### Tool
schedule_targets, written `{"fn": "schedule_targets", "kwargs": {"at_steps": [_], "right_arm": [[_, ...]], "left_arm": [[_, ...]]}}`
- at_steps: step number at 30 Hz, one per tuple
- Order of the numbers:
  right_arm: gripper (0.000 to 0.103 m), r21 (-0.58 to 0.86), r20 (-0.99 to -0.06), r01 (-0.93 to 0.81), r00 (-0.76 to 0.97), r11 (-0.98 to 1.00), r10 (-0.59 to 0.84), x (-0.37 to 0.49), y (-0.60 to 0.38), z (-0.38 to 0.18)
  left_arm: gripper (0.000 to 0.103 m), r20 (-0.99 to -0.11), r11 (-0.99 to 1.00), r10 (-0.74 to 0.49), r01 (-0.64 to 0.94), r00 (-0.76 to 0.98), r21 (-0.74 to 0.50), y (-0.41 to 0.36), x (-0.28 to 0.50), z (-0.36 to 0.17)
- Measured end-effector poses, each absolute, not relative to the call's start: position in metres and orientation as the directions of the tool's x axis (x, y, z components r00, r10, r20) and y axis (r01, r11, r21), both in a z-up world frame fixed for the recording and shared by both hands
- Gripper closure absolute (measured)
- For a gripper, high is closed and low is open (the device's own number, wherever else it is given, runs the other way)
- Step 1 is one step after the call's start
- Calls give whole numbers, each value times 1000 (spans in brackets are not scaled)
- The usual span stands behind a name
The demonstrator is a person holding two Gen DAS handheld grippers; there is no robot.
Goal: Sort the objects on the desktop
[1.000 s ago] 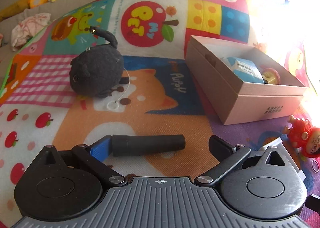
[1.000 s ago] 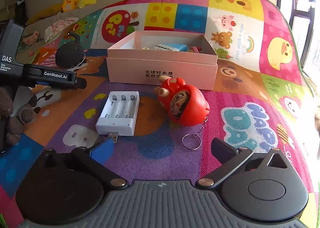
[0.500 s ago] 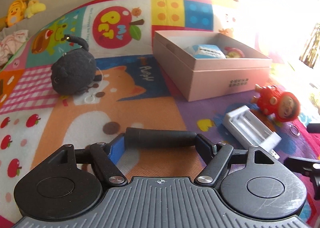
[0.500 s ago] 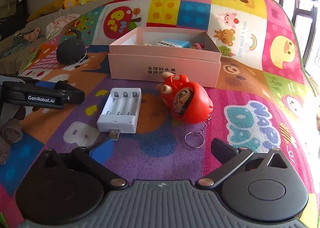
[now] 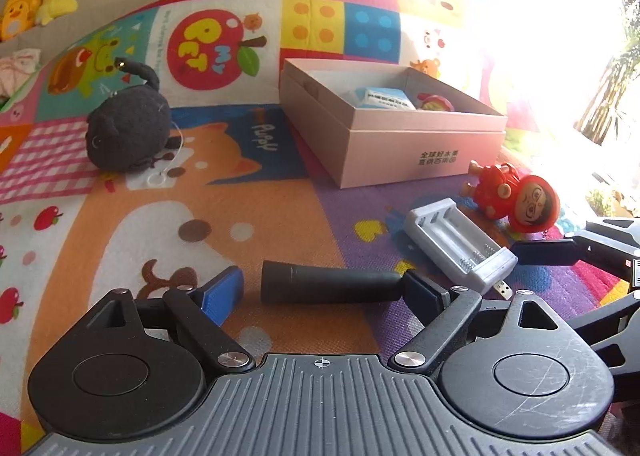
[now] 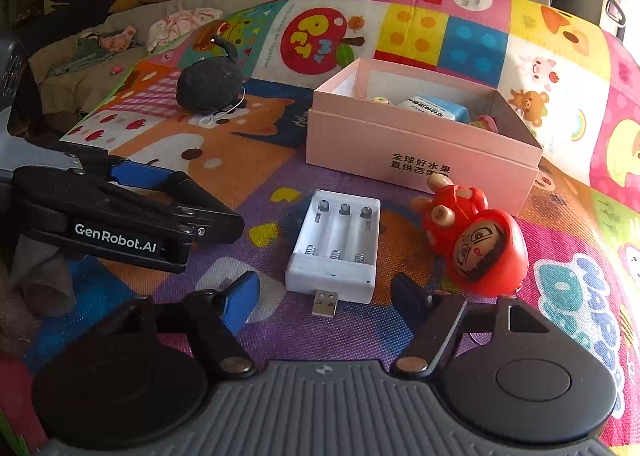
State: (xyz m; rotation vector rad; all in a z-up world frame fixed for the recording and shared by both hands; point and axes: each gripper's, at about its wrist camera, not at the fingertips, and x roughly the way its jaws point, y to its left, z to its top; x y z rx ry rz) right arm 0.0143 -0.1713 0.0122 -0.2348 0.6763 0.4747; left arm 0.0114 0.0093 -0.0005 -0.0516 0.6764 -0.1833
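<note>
Both grippers have just shifted their jaws. Left gripper (image 5: 320, 290) has been reopening: its right pad touches the black cylinder (image 5: 330, 288), the blue pad stands clear, so nothing is clamped. Right gripper (image 6: 326, 294) has been closing around the near end of the white battery charger (image 6: 336, 248), pads not yet pressing. Beyond the charger sits the pink box (image 6: 420, 152), the likely destination; the red doll keychain (image 6: 476, 244) lies to the right.
</note>
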Motion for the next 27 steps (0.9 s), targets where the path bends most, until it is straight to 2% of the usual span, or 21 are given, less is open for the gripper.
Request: {"fn": "schedule_targets", "kwargs": {"at_steps": [3, 10, 13, 15, 17, 20, 23, 25, 27], "right_arm": [[53, -32, -655, -508, 661, 861, 366, 15, -174, 14], [53, -43, -682, -553, 625, 832, 380, -6, -202, 20], [52, -111, -683, -531, 655, 840, 324, -16, -219, 21], [34, -187, -668, -474, 704, 861, 242, -17, -229, 20], [28, -260, -641, -396, 753, 881, 149, -15, -239, 18], [23, -328, -602, -281, 798, 902, 30, -8, -247, 16], [22, -217, -628, -260, 775, 941, 70, 0, -256, 21], [17, -127, -640, -267, 758, 955, 127, 2, -255, 24], [5, -34, -652, -268, 736, 963, 182, 5, -253, 26]], "left_arm": [[10, -618, 983, -183, 148, 765, -107, 9, 12, 0], [8, -621, 983, -182, 145, 763, -109, 10, 13, -1], [8, -621, 983, -181, 146, 762, -108, 10, 13, -1], [7, -624, 984, -178, 147, 761, -102, 9, 14, -1], [7, -625, 985, -174, 146, 761, -96, 8, 14, -2], [7, -627, 985, -169, 144, 760, -91, 7, 14, -2], [6, -627, 985, -168, 144, 760, -90, 7, 14, -2], [6, -628, 986, -167, 144, 760, -88, 7, 14, -2], [6, -628, 986, -167, 144, 760, -88, 6, 14, -2]]}}
